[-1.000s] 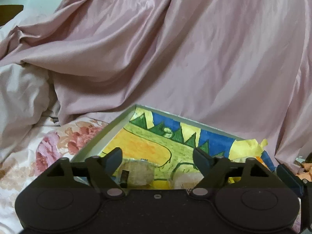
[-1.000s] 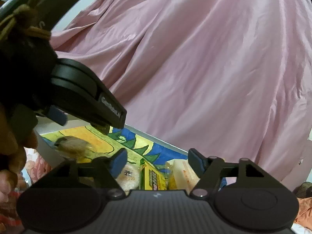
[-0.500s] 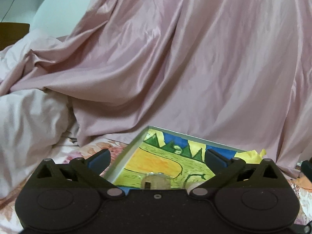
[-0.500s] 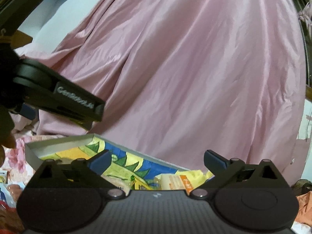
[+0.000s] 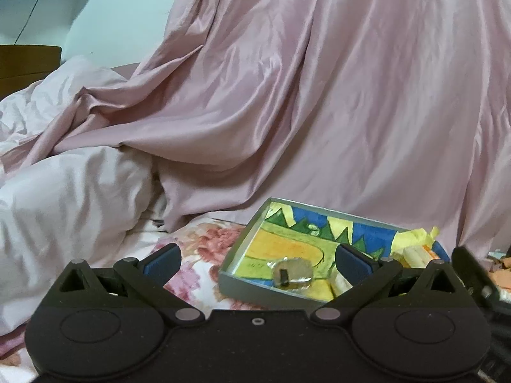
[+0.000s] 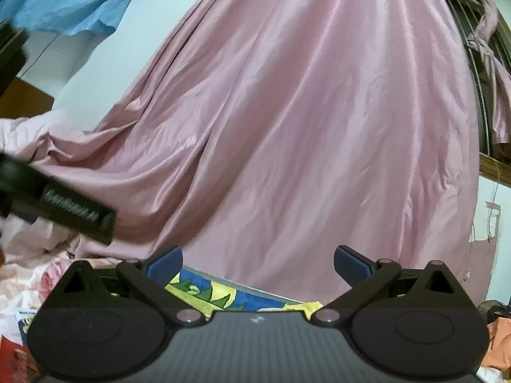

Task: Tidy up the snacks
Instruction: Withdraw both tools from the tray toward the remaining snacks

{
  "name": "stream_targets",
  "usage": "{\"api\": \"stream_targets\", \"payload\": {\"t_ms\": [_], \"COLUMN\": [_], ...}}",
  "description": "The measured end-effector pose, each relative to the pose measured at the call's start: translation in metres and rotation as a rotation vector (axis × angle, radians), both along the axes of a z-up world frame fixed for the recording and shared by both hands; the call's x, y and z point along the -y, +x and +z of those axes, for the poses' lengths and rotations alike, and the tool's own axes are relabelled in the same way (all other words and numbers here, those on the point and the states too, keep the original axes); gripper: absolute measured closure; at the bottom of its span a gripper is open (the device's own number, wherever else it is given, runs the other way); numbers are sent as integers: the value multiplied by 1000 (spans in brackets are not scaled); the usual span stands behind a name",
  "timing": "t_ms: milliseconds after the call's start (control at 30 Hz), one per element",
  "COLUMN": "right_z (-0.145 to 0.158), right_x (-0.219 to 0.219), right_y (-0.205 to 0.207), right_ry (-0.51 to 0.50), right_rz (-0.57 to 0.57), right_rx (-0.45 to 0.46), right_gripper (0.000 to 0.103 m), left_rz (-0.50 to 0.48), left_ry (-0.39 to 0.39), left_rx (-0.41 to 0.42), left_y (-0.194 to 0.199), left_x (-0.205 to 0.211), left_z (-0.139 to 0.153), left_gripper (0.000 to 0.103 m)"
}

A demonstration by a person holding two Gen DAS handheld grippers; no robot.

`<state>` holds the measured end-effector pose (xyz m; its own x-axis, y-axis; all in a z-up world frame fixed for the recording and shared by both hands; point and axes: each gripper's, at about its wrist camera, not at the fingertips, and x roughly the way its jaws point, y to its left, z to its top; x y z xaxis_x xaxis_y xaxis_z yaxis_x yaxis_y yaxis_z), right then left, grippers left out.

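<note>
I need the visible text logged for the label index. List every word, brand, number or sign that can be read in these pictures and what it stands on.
White lettering on the side of the left gripper in the right wrist view: motion-blurred, unreadable.
Small pale logo mark on the body of the right gripper: a sign, no letters.
Clear-wrapped snack in the painted box: dark patch, no legible print.
Nothing else carries text.

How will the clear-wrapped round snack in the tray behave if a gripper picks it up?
The round snack looks small, so probably light. Its glossy clear wrapper may slip between fingers. It lies flat in the tray, so it seems unlikely to roll.
</note>
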<state>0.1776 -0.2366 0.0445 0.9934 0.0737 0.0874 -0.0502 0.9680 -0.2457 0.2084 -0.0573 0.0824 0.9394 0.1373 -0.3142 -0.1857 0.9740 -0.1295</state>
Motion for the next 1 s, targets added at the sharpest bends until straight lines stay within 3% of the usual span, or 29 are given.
{"api": "stream_targets", "payload": {"t_ms": [400, 900, 1000], "right_z": [6, -16, -21], "right_x": [10, 6, 1], "right_y": [-38, -100, -103], "right_ry": [112, 232, 218], "right_rz": [-10, 24, 38], "right_rx": [-73, -352, -412], "right_gripper": [0, 0, 0], "left_rz": [-14, -27, -41], "left_ry": [2, -83, -86], "left_rx": [-22, -134, -208], "left_y": [-59, -111, -110], "left_x": [-24, -52, -57], "left_z": [-12, -48, -57], "left_gripper": [1, 1, 1]}}
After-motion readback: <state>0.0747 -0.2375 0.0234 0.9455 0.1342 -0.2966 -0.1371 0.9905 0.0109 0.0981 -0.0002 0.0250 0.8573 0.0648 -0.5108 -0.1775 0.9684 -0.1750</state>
